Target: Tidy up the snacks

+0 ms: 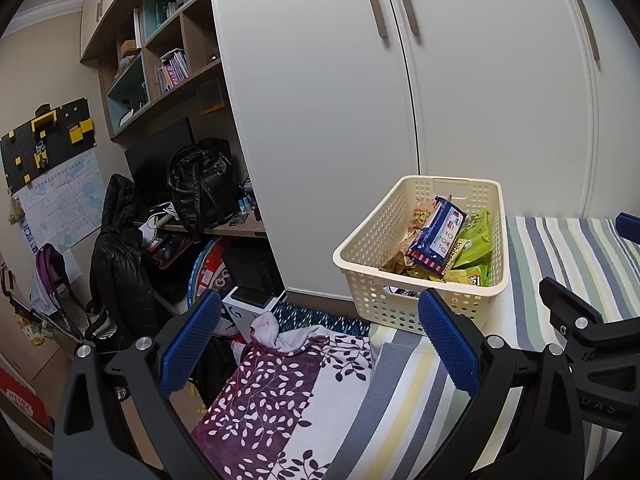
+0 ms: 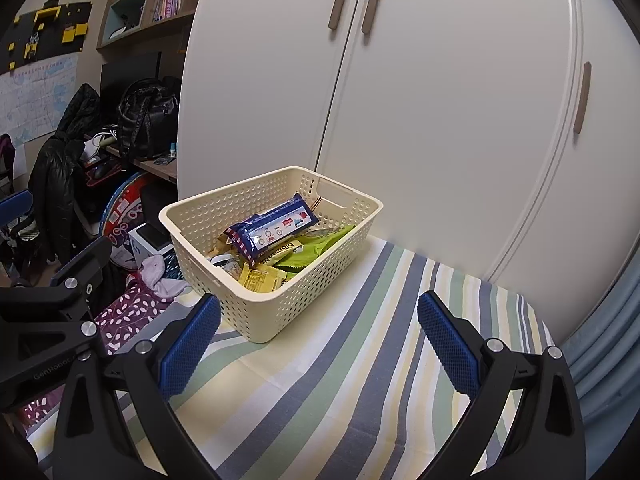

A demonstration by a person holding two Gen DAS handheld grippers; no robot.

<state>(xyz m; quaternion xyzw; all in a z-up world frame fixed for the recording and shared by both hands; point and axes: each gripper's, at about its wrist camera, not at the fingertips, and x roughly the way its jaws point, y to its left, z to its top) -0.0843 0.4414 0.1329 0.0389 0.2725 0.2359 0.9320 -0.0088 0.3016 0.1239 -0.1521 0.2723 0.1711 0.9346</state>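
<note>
Both tongs (image 1: 318,340) (image 2: 318,340) gape empty; basket (image 2: 256,304) snacks (image 2: 272,232) overlap, lower ones seemingly hidden.

A green packet (image 2: 320,246) in the basket (image 2: 224,216) reads "bibizan"; a red box (image 1: 18,402) reads "HEINZ".

Soft, even indoor light fills both views, brightest on the white wardrobe doors (image 2: 440,120), without hard glare. The basket (image 2: 256,300) casts only a faint shadow. Focus is sharp centrally; fisheye bending curves straight edges, and the corners fall into black vignette.
</note>
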